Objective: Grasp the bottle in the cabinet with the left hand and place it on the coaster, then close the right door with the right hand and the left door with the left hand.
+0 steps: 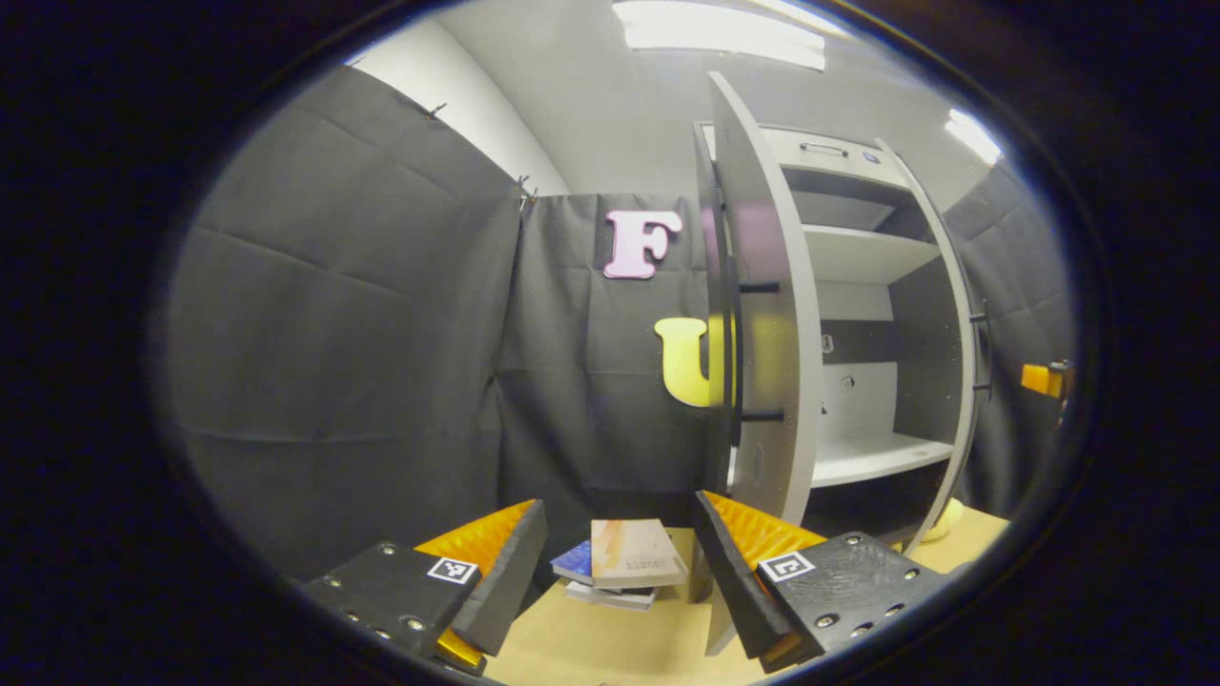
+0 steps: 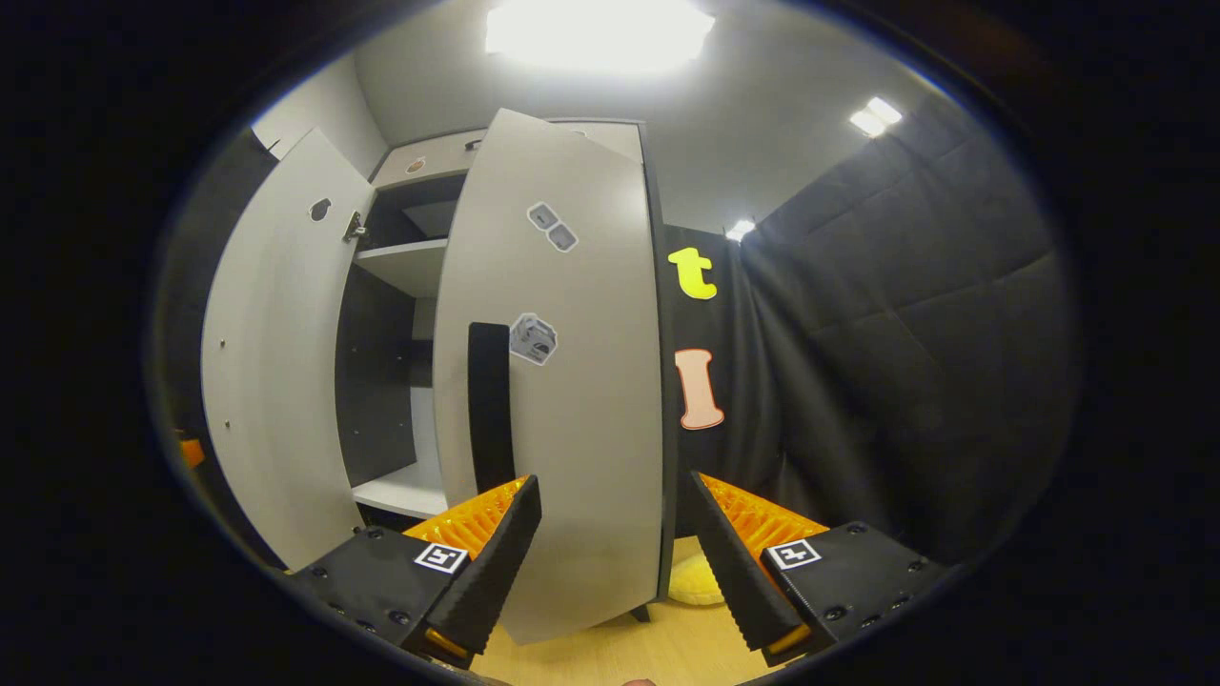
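Right door (image 2: 572, 381) is dead ahead of the right gripper (image 2: 615, 553), jaws spread wide, holding nothing, handle (image 2: 489, 405) running vertically just left of them. Left gripper (image 1: 610, 572) also released, left door (image 1: 762, 314) edge-on up-right.

1. Light wooden table (image 1: 591, 648), near edge under both views.
2. Small stack of books (image 1: 624, 562) lying on it, left of the cabinet (image 1: 858, 400).
3. Cabinet standing at its far side.
4. Yellow soft object (image 2: 694, 581) resting by the cabinet's right door (image 2: 572, 400).
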Available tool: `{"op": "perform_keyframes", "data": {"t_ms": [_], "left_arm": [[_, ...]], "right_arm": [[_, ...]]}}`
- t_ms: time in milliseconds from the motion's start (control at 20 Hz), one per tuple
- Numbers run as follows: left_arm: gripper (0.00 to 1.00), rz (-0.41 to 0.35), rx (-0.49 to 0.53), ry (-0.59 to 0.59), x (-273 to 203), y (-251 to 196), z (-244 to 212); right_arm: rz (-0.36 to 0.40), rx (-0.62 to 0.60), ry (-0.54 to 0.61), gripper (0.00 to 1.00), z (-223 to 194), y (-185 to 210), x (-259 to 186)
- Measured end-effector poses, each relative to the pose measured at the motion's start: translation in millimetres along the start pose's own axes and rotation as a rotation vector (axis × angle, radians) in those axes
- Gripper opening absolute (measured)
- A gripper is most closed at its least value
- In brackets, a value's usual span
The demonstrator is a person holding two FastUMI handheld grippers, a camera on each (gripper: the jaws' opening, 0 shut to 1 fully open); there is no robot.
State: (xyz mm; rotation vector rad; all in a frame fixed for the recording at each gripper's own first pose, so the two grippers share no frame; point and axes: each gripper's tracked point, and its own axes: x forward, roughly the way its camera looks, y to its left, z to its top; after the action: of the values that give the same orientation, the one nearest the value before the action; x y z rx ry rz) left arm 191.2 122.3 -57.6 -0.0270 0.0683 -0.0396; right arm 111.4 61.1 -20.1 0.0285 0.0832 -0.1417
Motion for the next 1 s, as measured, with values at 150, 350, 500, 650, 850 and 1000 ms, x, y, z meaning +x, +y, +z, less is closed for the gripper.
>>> {"op": "perform_keyframes", "data": {"t_ms": [150,350,500,650,850,1000], "left_arm": [[0.91,0.025,-0.005,-0.023,23,10,24],[0.97,0.042,-0.025,-0.04,47,12,49],[0.97,0.043,-0.031,-0.068,54,6,66],[0.97,0.037,-0.013,-0.09,59,-9,77],[0.97,0.066,0.042,-0.111,57,-19,83],[0.97,0.074,0.064,-0.106,53,-23,83]], "right_arm": [[-0.016,-0.007,0.005,0.98,-10,-15,-13],[-0.036,-0.014,0.042,0.98,-24,-34,-24],[-0.056,-0.022,0.046,0.98,-27,-48,-31],[-0.065,-0.029,0.062,0.98,-32,-62,-35],[-0.074,-0.036,0.055,0.98,-28,-80,-38],[-0.077,-0.043,0.064,0.98,-31,-93,-39]]}}
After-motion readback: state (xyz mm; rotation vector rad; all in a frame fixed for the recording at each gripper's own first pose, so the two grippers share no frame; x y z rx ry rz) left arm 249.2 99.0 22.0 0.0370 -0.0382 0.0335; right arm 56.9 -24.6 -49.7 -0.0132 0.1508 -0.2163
